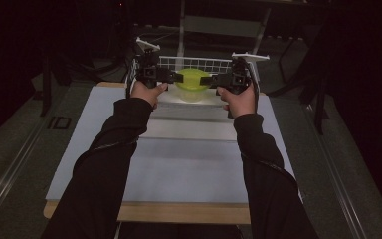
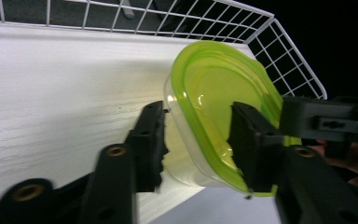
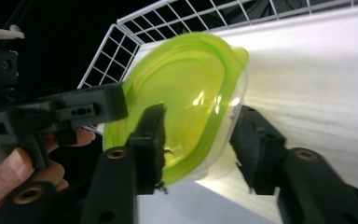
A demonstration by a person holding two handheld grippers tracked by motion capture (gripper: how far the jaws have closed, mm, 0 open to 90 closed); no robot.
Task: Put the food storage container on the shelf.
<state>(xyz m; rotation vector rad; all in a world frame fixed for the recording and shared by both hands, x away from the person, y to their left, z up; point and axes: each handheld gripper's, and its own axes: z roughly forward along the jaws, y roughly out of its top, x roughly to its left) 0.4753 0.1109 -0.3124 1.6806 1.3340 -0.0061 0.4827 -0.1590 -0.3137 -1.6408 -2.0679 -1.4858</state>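
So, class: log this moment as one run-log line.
left gripper: shut on container | right gripper: shut on container | container: green lid on, beside wire rack

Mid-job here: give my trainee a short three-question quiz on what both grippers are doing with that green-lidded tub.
1. True or false: the clear plastic tub with the lime-green lid stands beside the white wire rack.
2. Multiple choice: the left gripper has its jaws A) shut beside the tub, B) one over the lid and one on the tub's wall, C) hooked on the rack.
3. Fill in: the right gripper meets the tub from the ___ side to the left gripper.

Key: 1 true; 2 B; 3 opposite.
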